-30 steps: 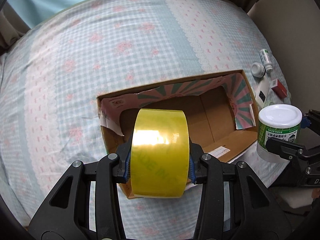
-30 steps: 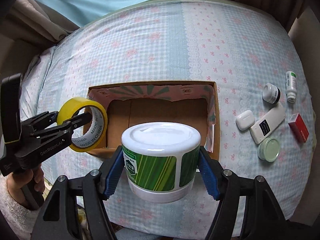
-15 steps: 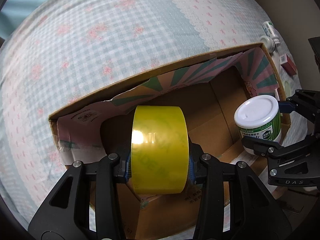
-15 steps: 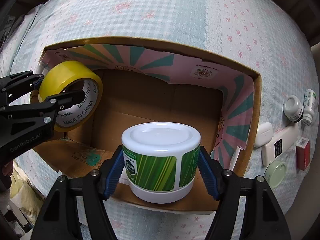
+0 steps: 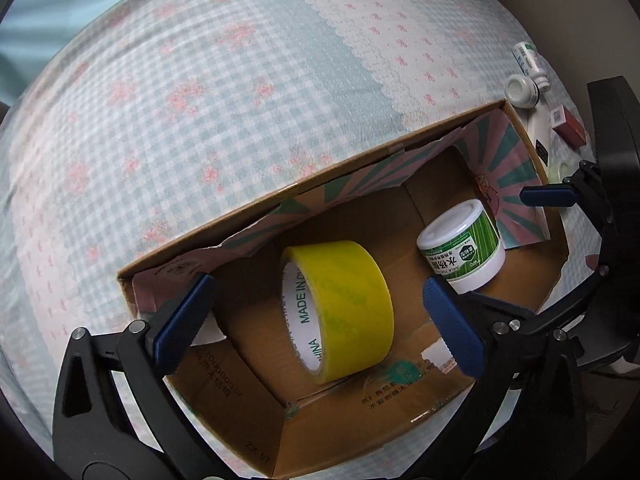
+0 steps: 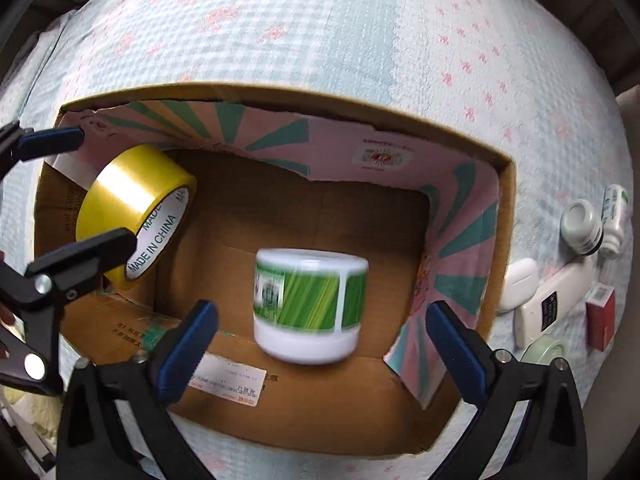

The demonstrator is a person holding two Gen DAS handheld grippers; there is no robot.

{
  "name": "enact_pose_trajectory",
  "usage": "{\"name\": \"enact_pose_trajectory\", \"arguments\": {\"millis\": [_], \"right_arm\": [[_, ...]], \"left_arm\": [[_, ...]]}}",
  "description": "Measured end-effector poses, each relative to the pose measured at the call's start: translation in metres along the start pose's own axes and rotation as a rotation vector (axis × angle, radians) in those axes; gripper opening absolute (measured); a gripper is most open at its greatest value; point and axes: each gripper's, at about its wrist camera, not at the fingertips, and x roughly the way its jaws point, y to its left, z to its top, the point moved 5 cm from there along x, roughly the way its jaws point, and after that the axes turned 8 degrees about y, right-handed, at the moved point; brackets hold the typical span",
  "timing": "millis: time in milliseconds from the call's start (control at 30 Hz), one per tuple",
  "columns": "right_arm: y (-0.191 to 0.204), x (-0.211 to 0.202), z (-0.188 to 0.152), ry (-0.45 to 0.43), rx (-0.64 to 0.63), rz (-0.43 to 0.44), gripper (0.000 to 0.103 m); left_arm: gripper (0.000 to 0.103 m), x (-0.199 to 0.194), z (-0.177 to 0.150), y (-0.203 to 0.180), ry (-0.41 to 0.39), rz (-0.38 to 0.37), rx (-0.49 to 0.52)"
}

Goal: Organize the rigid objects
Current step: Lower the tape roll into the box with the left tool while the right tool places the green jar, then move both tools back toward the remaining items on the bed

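Observation:
A yellow tape roll (image 5: 340, 312) stands on edge on the floor of the open cardboard box (image 5: 304, 188), at its left end; it also shows in the right wrist view (image 6: 132, 208). My left gripper (image 5: 320, 328) is open above it, empty. A white jar with a green label (image 5: 462, 256) is in the box's right part; in the right wrist view the jar (image 6: 310, 304) is blurred by motion, free of the fingers. My right gripper (image 6: 320, 348) is open and empty over the box (image 6: 504, 208).
The box lies on a checked, flower-print bed cover (image 6: 320, 32). To the box's right lie a white bottle (image 6: 614, 216), a small jar (image 6: 582, 226), an earbud case (image 6: 518, 284), a white remote (image 6: 554, 304), a red box (image 6: 600, 320) and a green lid (image 6: 546, 354).
Both grippers have opened over the box. The tape roll has dropped onto the box floor at the left, and the green-label jar has been let go into the right part.

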Motion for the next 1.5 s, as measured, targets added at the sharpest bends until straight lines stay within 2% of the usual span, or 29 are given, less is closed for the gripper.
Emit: {"name": "enact_pose_trajectory", "arguments": {"millis": [133,300,433,700,800,933,1100,1200,1400,1500], "right_arm": [[-0.002,-0.007,-0.013,-0.007,-0.055,-0.036,0.103],[-0.012,-0.019,-0.022,-0.015,-0.041,-0.041,0.103],[-0.017,-0.025,-0.030,0.022,-0.028,-0.046,0.103],[0.021,-0.045,-0.052,-0.011,-0.005,-0.029,0.103],[0.021,-0.064,-0.061,-0.052,0.025,-0.028,0.103],[0.018,-0.099,-0.081,-0.159,0.100,0.026,0.103],[0.011,-0.133,-0.110,-0.251,0.166,0.037,0.103],[-0.003,-0.146,-0.128,-0.285,0.201,0.049,0.103],[-0.040,-0.164,-0.167,-0.329,0.246,0.055,0.103],[-0.063,-0.168,-0.186,-0.345,0.246,0.039,0.103]], "left_arm": [[0.103,-0.007,-0.004,0.008,0.001,0.007,-0.023],[0.103,-0.021,-0.017,0.014,-0.012,-0.013,-0.052],[0.103,-0.034,-0.030,0.019,-0.024,-0.016,-0.066],[0.103,-0.069,-0.067,0.025,-0.057,-0.026,-0.124],[0.103,-0.088,-0.082,0.024,-0.074,-0.011,-0.145],[0.103,-0.120,-0.100,0.019,-0.128,0.000,-0.178],[0.103,-0.151,-0.116,0.004,-0.165,0.016,-0.195],[0.103,-0.164,-0.122,-0.011,-0.181,-0.009,-0.214],[0.103,-0.178,-0.135,-0.057,-0.194,-0.038,-0.223],[0.103,-0.186,-0.136,-0.086,-0.229,-0.036,-0.216]]}}
